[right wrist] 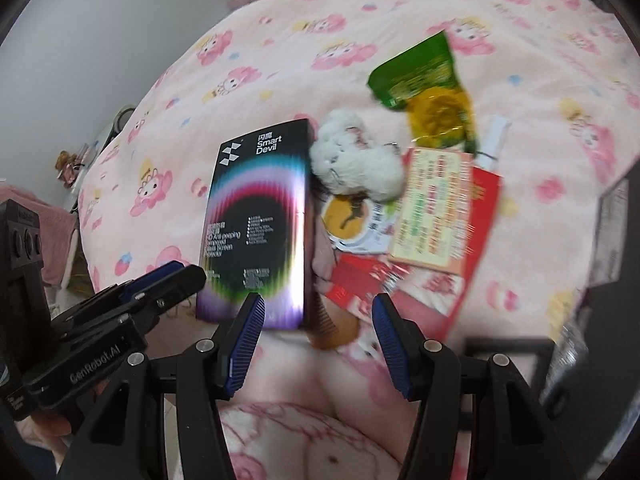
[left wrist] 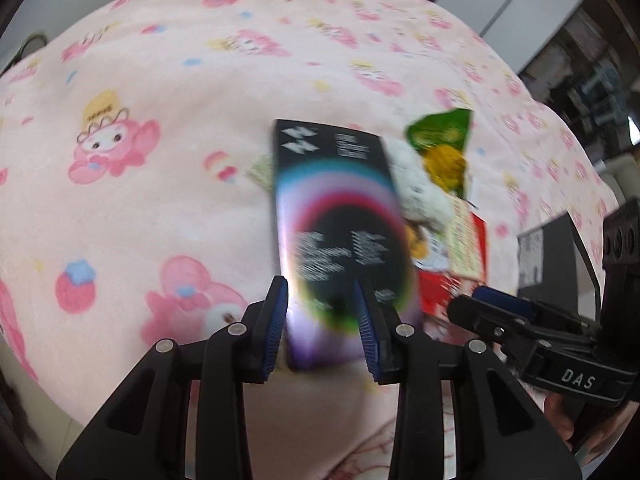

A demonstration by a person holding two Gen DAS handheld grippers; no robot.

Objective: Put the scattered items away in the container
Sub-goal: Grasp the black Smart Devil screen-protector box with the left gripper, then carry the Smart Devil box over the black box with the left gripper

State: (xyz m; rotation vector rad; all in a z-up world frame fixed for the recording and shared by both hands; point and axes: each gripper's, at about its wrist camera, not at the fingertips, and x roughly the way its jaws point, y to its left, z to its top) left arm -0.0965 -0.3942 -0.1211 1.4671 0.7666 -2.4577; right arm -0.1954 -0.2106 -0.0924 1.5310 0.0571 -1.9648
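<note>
A black Smart Devil box (left wrist: 340,236) with rainbow rings lies on the pink blanket; it also shows in the right wrist view (right wrist: 260,216). My left gripper (left wrist: 322,328) is open, its fingers on either side of the box's near end. Beside the box lie a white plush toy (right wrist: 356,160), a green snack bag (right wrist: 424,88), a yellow card (right wrist: 432,208) on a red packet (right wrist: 420,280), a round orange-printed packet (right wrist: 352,220) and a brown comb (right wrist: 332,324). My right gripper (right wrist: 318,340) is open and empty, just above the comb.
The pink cartoon blanket (left wrist: 160,100) covers the whole bed. A dark container edge (right wrist: 608,240) stands at the right; it also shows in the left wrist view (left wrist: 548,256). Furniture and shelves lie beyond the bed's far right (left wrist: 592,80).
</note>
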